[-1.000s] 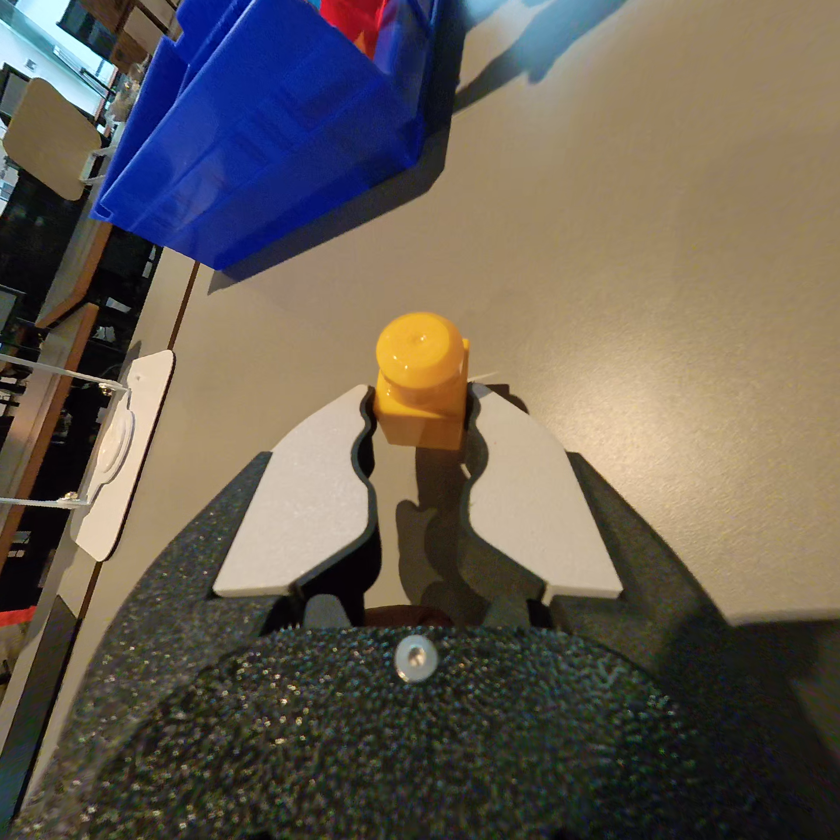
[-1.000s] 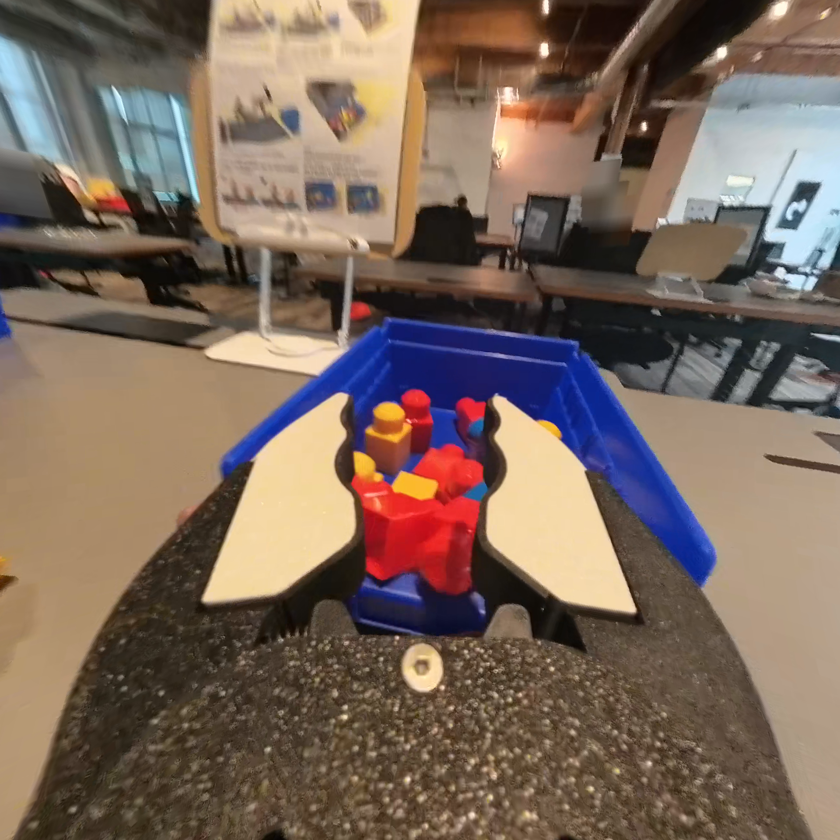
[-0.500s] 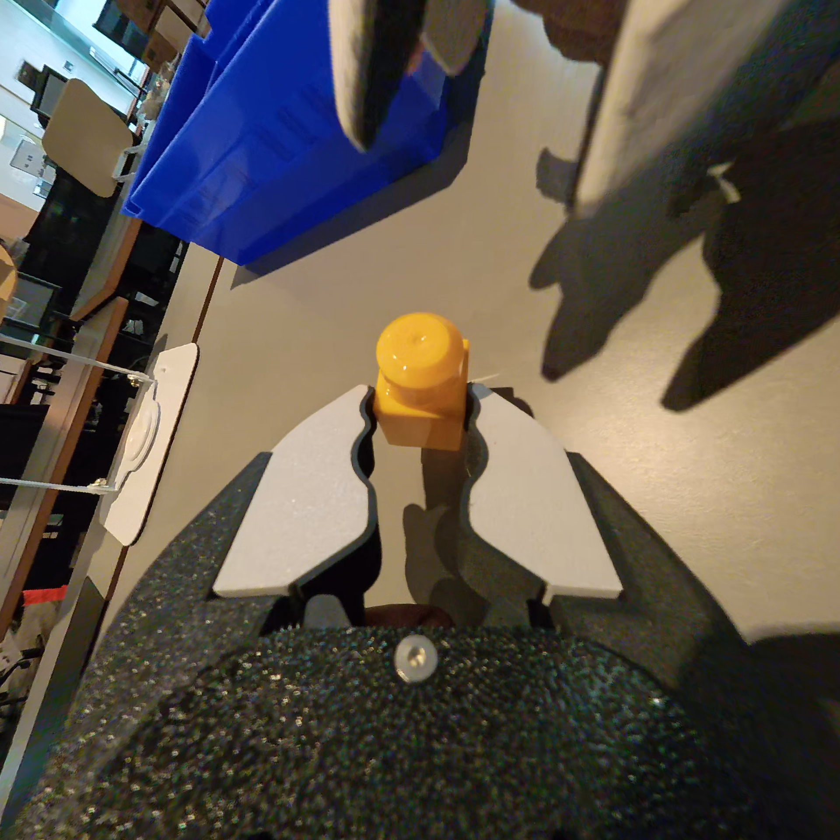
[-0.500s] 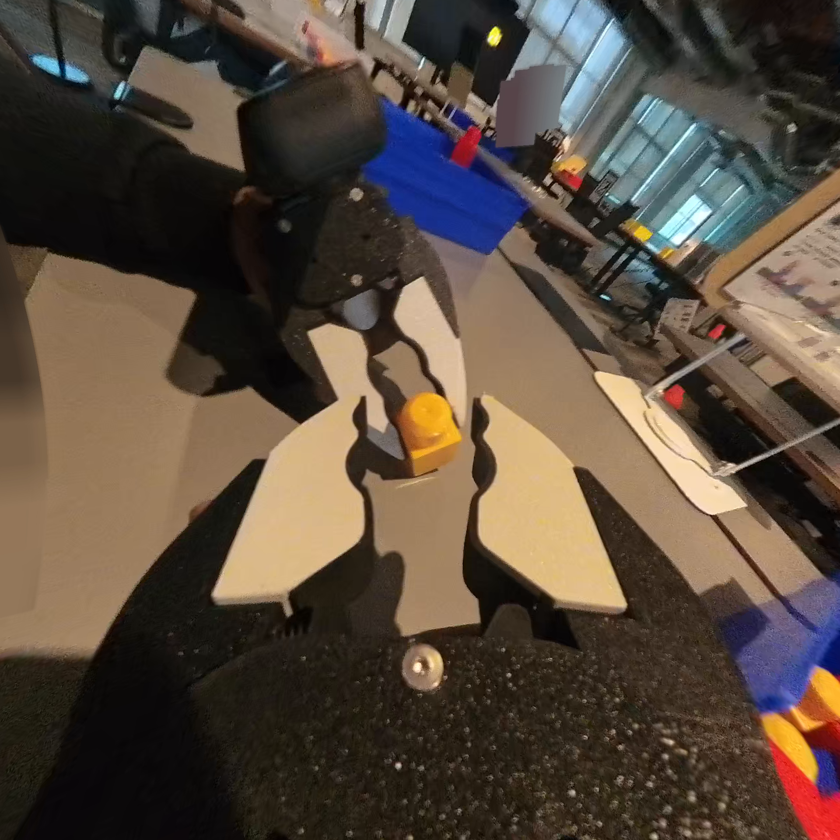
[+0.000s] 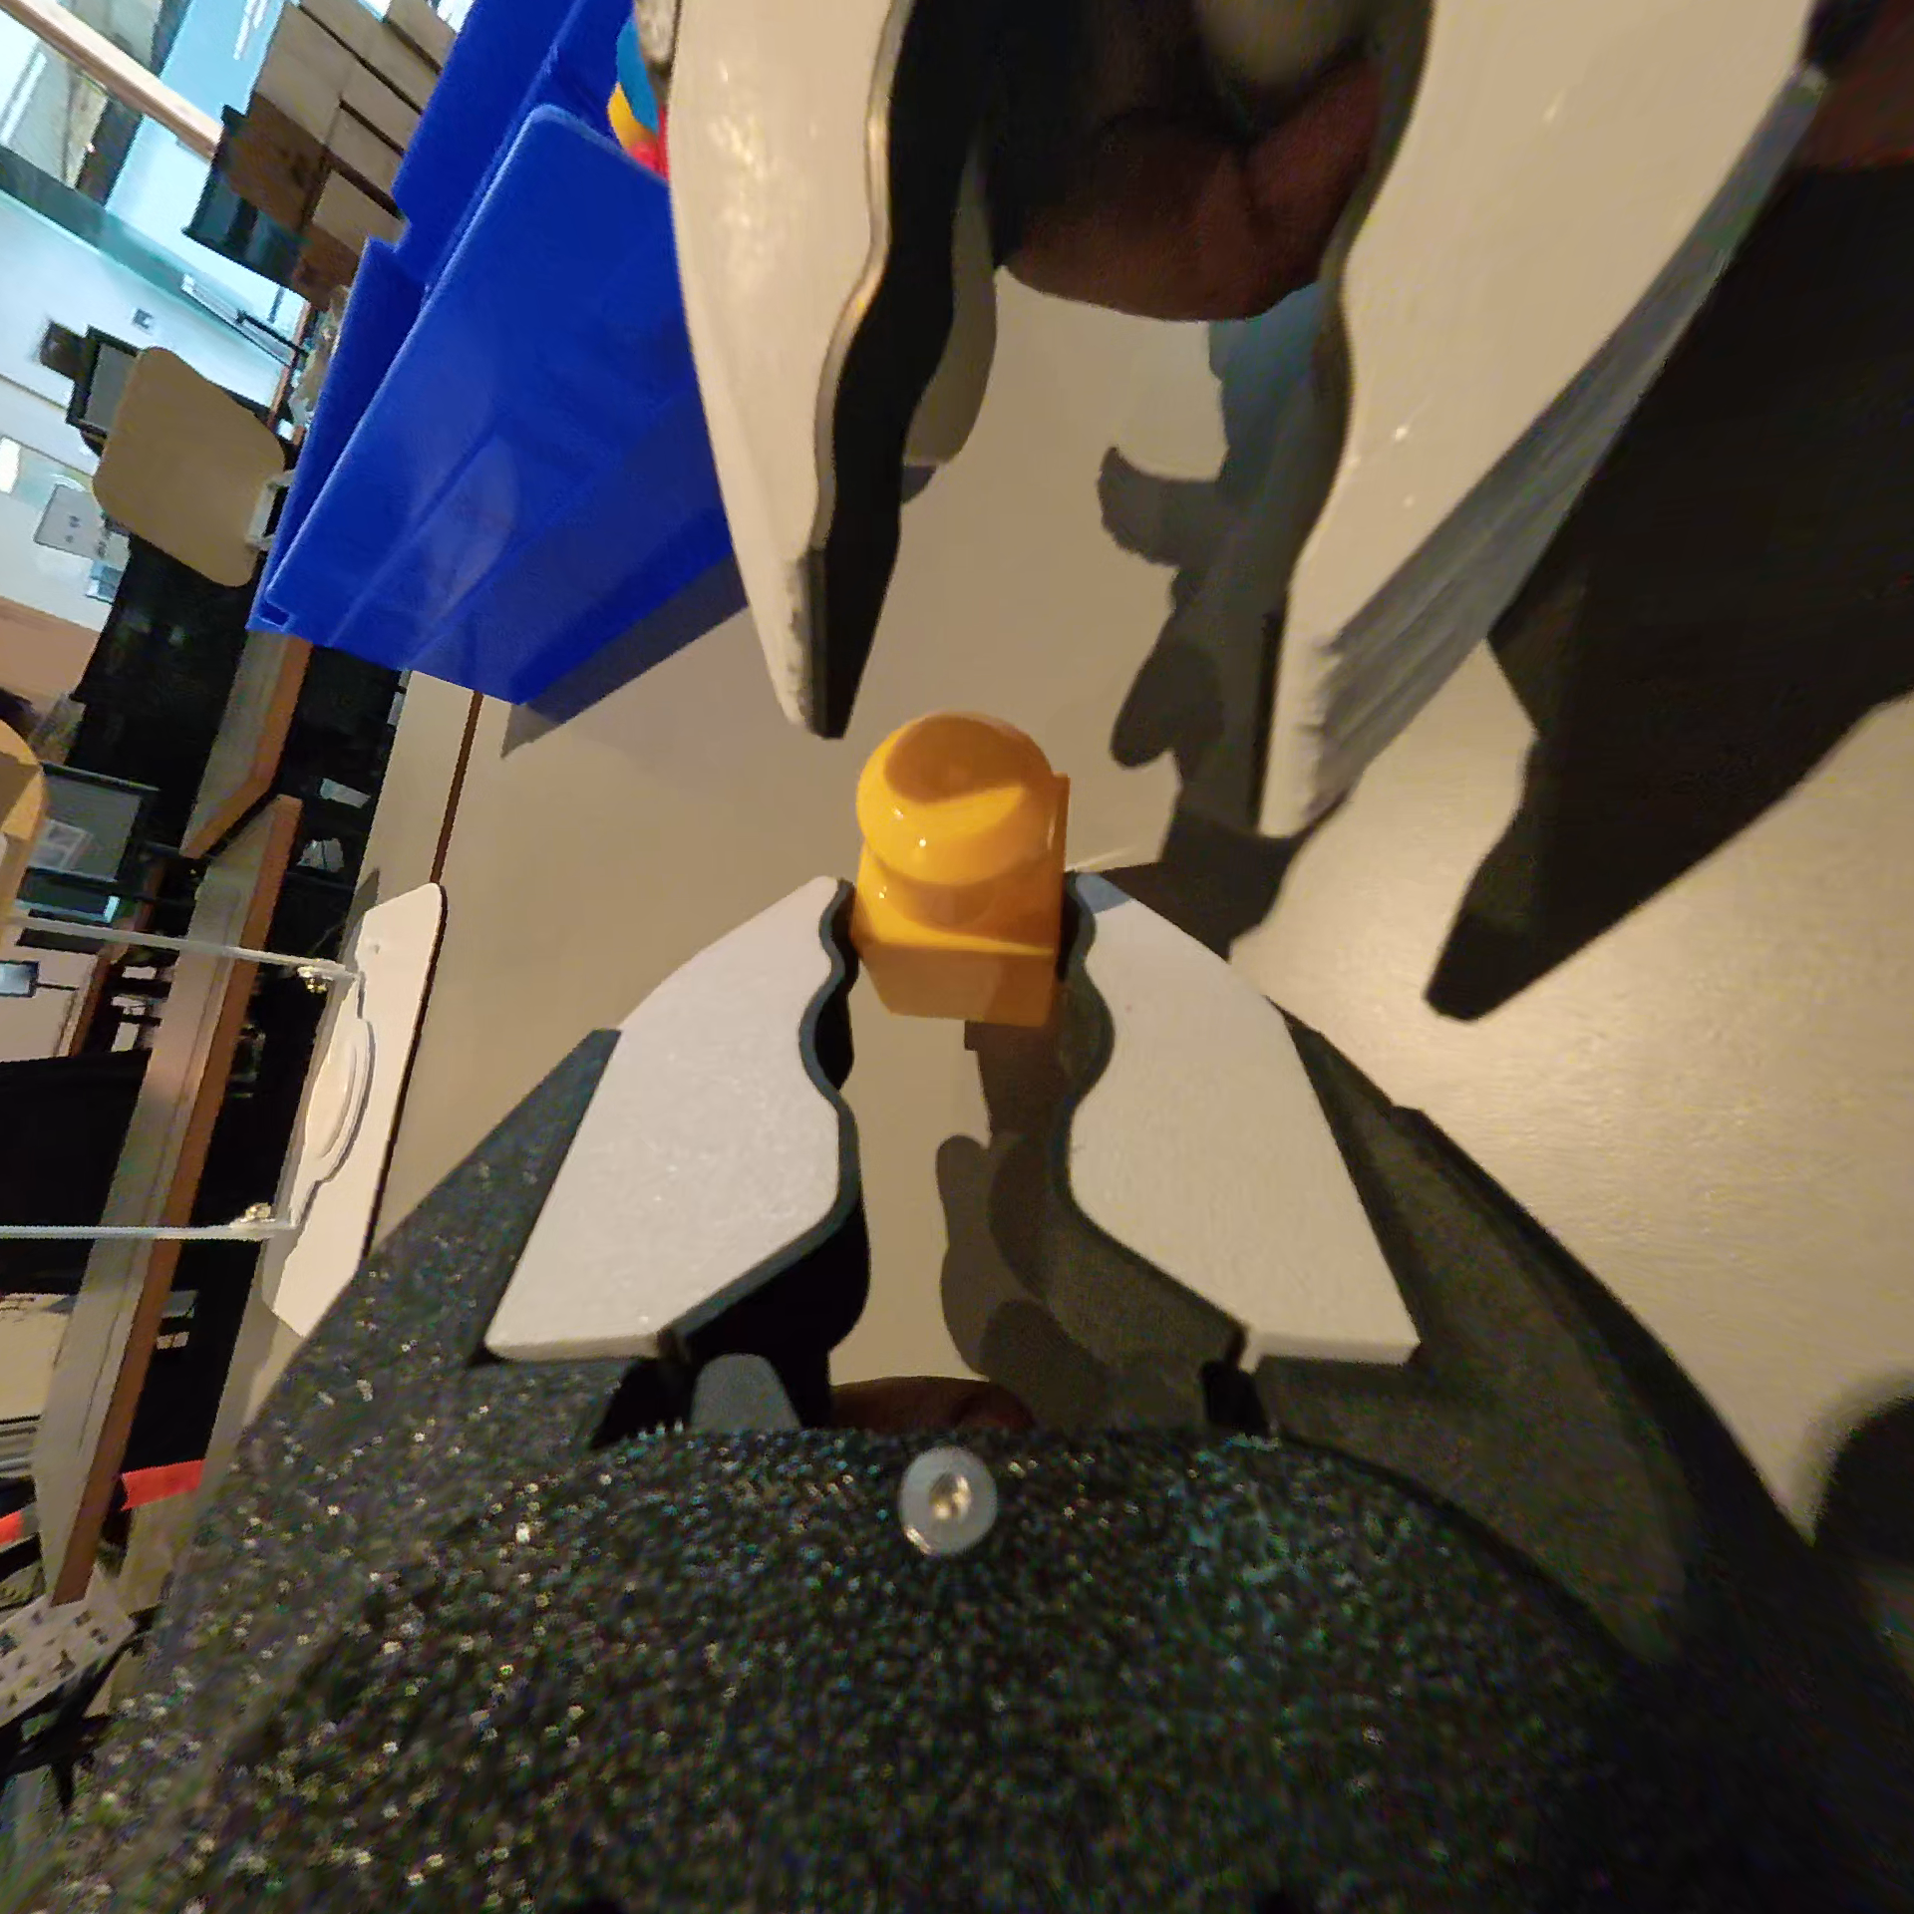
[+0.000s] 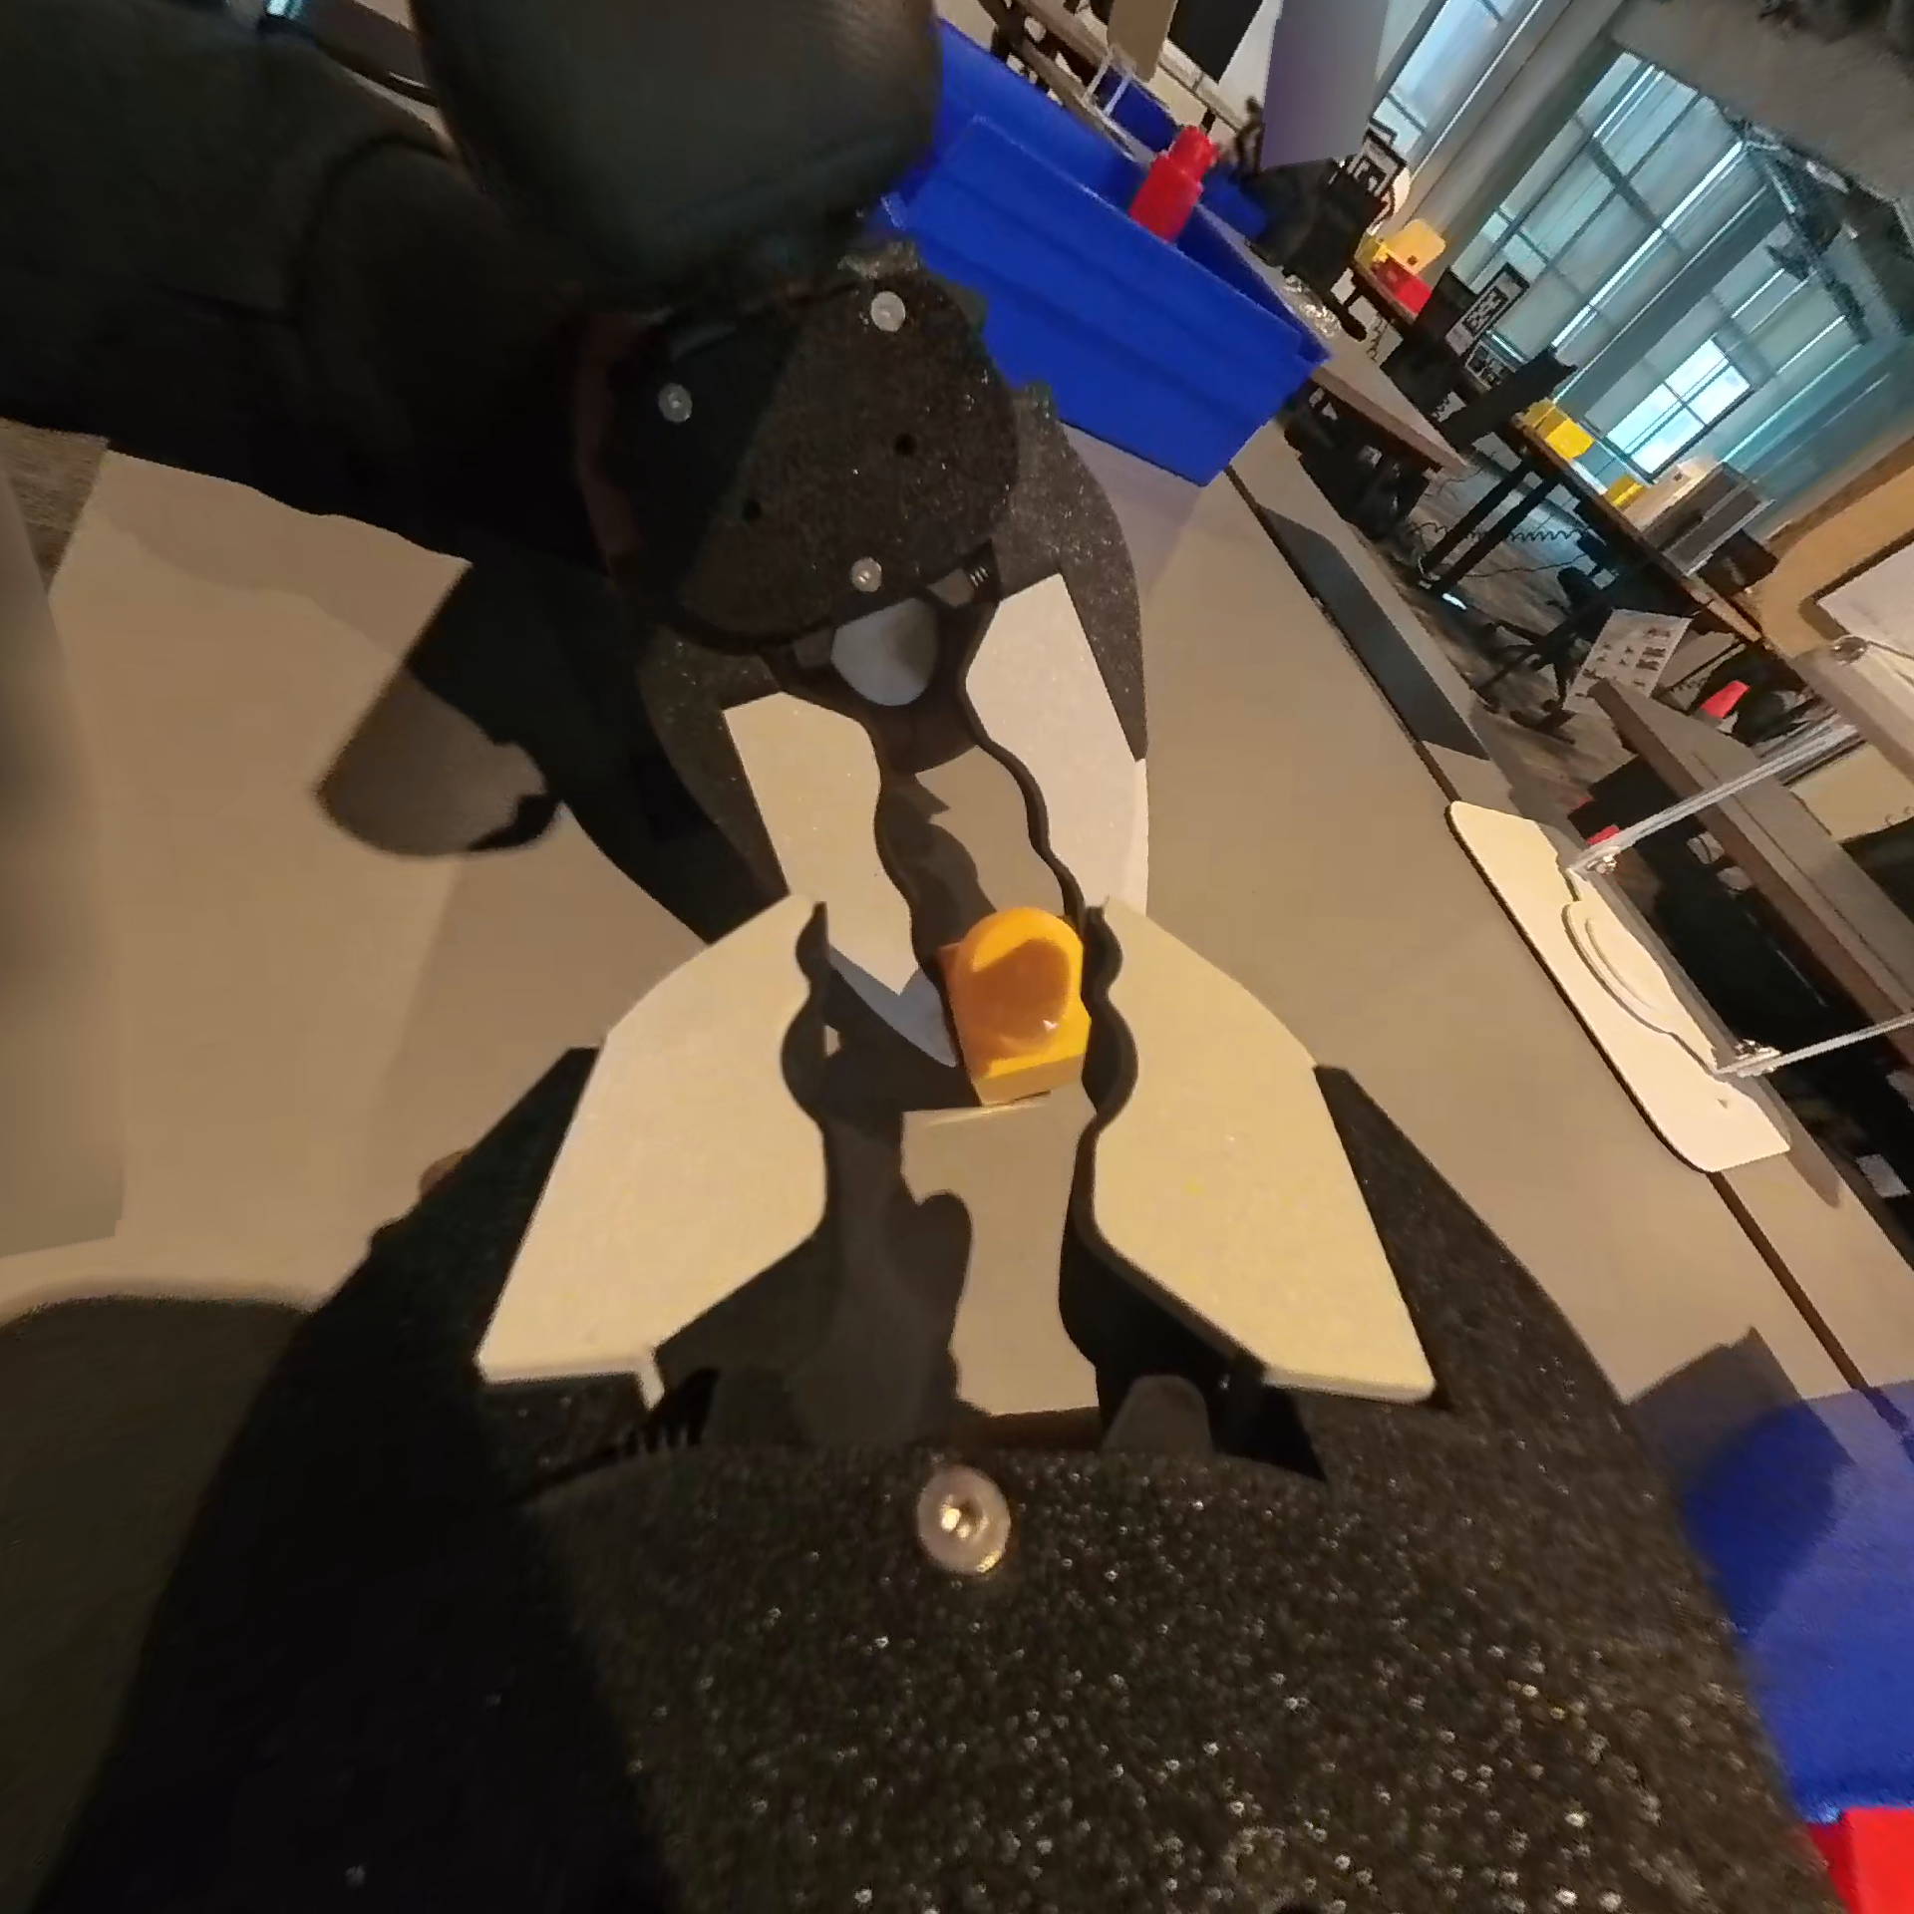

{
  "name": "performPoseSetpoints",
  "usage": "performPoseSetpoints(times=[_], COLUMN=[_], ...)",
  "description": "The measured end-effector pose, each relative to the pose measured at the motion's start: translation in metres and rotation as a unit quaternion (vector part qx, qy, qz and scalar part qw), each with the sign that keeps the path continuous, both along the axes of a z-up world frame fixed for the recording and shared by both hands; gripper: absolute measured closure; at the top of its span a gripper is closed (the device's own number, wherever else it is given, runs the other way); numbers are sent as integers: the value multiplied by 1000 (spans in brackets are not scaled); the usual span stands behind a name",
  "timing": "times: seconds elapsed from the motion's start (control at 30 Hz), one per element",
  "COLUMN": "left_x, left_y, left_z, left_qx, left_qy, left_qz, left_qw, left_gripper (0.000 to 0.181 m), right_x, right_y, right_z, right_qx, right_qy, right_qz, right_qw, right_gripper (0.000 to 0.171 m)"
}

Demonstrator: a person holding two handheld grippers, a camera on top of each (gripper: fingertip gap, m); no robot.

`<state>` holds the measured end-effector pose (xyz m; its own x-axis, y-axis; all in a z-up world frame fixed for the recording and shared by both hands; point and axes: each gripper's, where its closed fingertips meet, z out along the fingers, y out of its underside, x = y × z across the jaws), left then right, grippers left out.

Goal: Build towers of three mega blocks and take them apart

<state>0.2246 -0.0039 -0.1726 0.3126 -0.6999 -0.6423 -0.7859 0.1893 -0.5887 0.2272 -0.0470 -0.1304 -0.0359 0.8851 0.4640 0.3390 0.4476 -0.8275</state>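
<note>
Fingers (image 5: pixel 725 1088) pinch orange block (image 5: pixel 958 891) | right view only: red block (image 6: pixel 1176 181)

Right gripper (image 6: pixel 958 937) open, fingers (image 6: pixel 1222 1139) flanking orange block (image 6: pixel 1020 999) on grey desk (image 6: pixel 1295 829). Left gripper (image 6: pixel 974 891) opposite clamps block. Blue bin (image 6: pixel 1098 280) far.

Grey table (image 6: pixel 1295 829) — windows (image 6: pixel 1699 342) beyond

Left gripper (image 5: pixel 958 932) jaws clamped, right gripper (image 6: pixel 958 994) jaws apart, facing
</note>
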Motion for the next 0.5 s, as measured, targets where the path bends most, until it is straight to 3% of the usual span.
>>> performPoseSetpoints(times=[0.23,0.5], left_x=[0,0], left_y=[-1,-1], left_z=[0,0], left_qx=[4,7], left_qy=[6,9], left_qz=[-4,-4], left_qw=[1000,1000], left_gripper=[145,145], right_x=[0,0], right_y=[3,4], right_z=[-6,-7], right_qx=[8,10], right_qy=[-15,-16], right_qz=[-8,-11], right_qw=[1000,1000], right_gripper=[143,151])
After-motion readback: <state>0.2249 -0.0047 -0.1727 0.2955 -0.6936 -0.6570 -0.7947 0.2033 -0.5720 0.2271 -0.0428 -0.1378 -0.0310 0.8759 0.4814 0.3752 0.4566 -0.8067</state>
